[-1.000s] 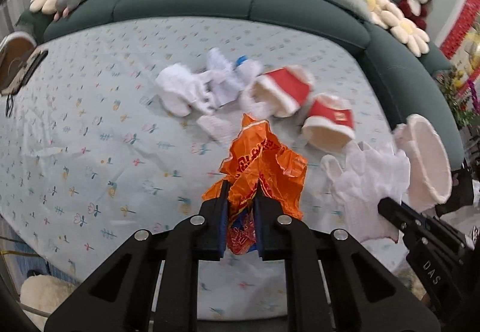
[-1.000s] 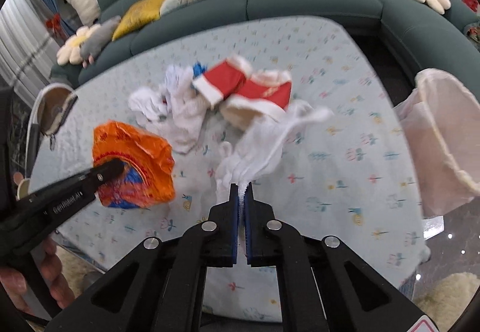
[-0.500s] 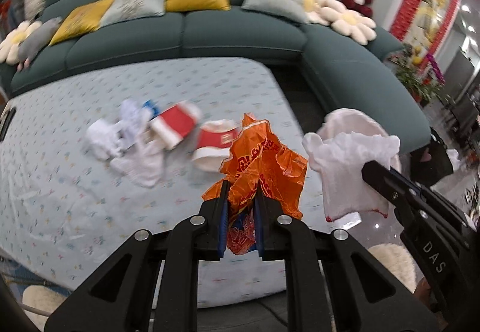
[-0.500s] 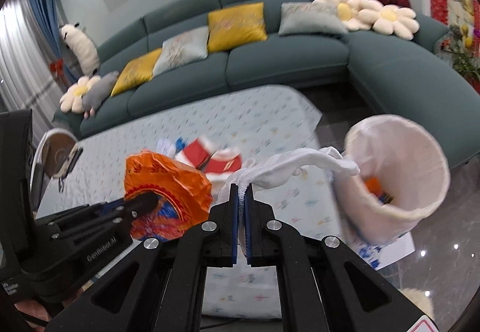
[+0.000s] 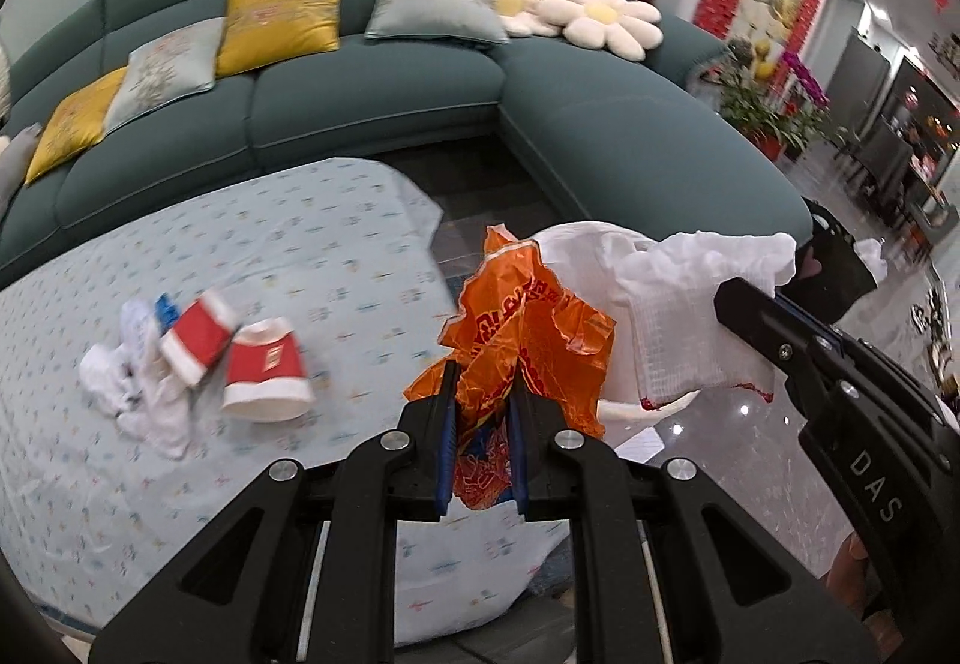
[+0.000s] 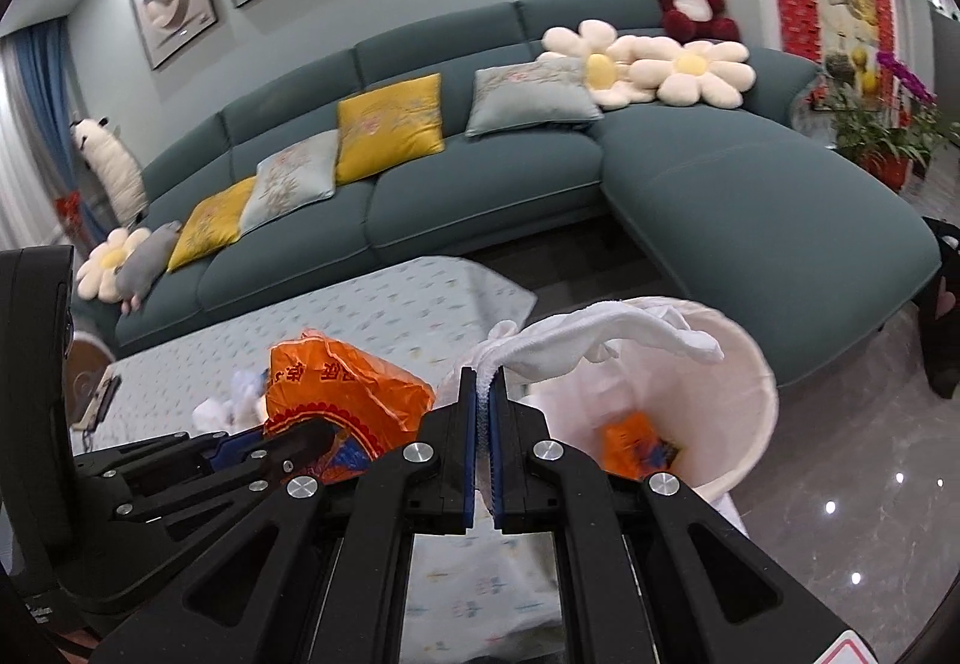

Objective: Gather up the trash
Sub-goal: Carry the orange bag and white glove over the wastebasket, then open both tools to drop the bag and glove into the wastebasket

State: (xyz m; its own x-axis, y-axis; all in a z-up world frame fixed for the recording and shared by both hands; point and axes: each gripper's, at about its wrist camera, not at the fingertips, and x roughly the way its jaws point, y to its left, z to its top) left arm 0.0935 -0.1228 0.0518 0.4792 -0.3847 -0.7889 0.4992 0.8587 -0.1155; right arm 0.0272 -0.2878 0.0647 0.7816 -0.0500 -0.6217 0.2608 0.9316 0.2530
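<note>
My left gripper [image 5: 482, 394] is shut on a crumpled orange plastic bag [image 5: 528, 328], held up beside the table's right end; it also shows in the right wrist view [image 6: 342, 394]. My right gripper [image 6: 485, 406] is shut on a white cloth [image 6: 600, 334] that drapes over the mouth of a white trash bin [image 6: 738, 424]. The cloth [image 5: 690, 316] and the right gripper [image 5: 756, 304] show in the left wrist view, with the bin [image 5: 576, 244] behind the bag. An orange wrapper [image 6: 636, 439] lies inside the bin.
Two red-and-white paper cups [image 5: 234, 346] and white crumpled tissues [image 5: 132, 376] lie on the patterned tablecloth [image 5: 300, 256]. A teal corner sofa [image 6: 750, 202] with cushions curves behind the table. The bin stands on glossy grey floor [image 6: 858, 532].
Both grippers swung right from over the table toward the bin, carrying the orange bag and the white cloth. The cloth now hangs over the bin's mouth.
</note>
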